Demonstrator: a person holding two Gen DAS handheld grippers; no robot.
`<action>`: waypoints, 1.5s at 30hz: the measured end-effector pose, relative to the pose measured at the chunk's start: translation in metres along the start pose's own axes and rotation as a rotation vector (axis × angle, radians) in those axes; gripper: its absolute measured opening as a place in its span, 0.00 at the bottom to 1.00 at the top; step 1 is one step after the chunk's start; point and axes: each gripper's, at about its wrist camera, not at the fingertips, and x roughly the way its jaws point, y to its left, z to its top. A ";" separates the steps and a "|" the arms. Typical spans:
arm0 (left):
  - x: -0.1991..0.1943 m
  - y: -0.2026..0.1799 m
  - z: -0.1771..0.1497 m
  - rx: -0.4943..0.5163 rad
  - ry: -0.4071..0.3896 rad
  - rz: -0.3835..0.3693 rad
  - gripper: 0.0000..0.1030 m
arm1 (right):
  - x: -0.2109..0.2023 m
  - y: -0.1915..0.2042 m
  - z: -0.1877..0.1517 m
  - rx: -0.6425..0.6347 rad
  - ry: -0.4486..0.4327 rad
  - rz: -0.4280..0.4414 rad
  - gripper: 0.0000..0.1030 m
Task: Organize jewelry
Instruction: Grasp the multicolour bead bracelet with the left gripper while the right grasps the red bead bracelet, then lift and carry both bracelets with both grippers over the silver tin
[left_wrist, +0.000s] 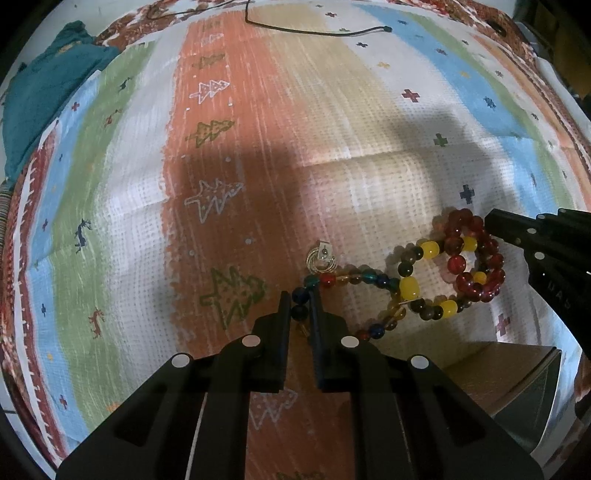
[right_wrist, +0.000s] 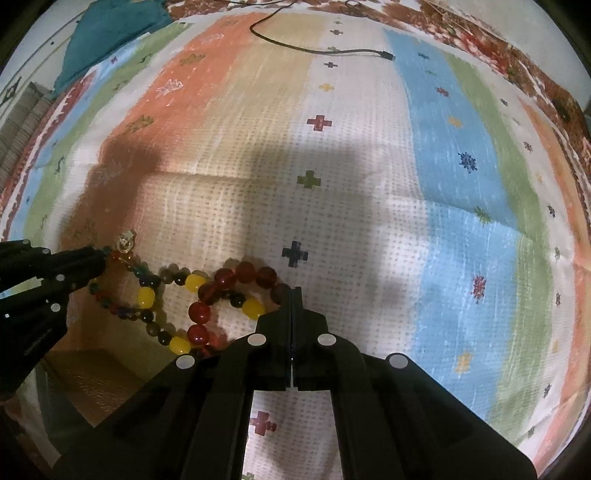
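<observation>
Three bead bracelets lie tangled on a striped cloth. My left gripper (left_wrist: 300, 308) is shut on the multicolour bead bracelet (left_wrist: 354, 277), with dark blue beads between its jaws. A yellow and dark bead bracelet (left_wrist: 410, 287) overlaps it. A red bead bracelet (left_wrist: 469, 258) lies to the right. A small gold ring earring (left_wrist: 322, 258) rests beside the multicolour beads. My right gripper (right_wrist: 291, 295) has its jaws pressed together at the edge of the red bracelet (right_wrist: 225, 280); its grip on it is hidden. The left gripper (right_wrist: 99, 258) shows at the left of the right wrist view.
A brown box (left_wrist: 495, 373) with an open top sits at the near side, also in the right wrist view (right_wrist: 92, 373). A black cable (right_wrist: 321, 50) lies at the far side of the cloth. A teal cloth (left_wrist: 44, 92) is bunched at the far left.
</observation>
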 end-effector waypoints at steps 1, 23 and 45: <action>0.001 0.001 0.000 0.001 0.001 0.001 0.09 | 0.000 -0.001 0.000 0.003 0.001 0.001 0.01; 0.012 0.001 0.000 0.016 0.012 0.012 0.10 | 0.002 -0.002 -0.002 0.012 0.005 -0.017 0.52; 0.012 -0.003 -0.005 0.020 0.006 0.021 0.09 | 0.016 -0.009 0.001 0.005 -0.008 -0.037 0.14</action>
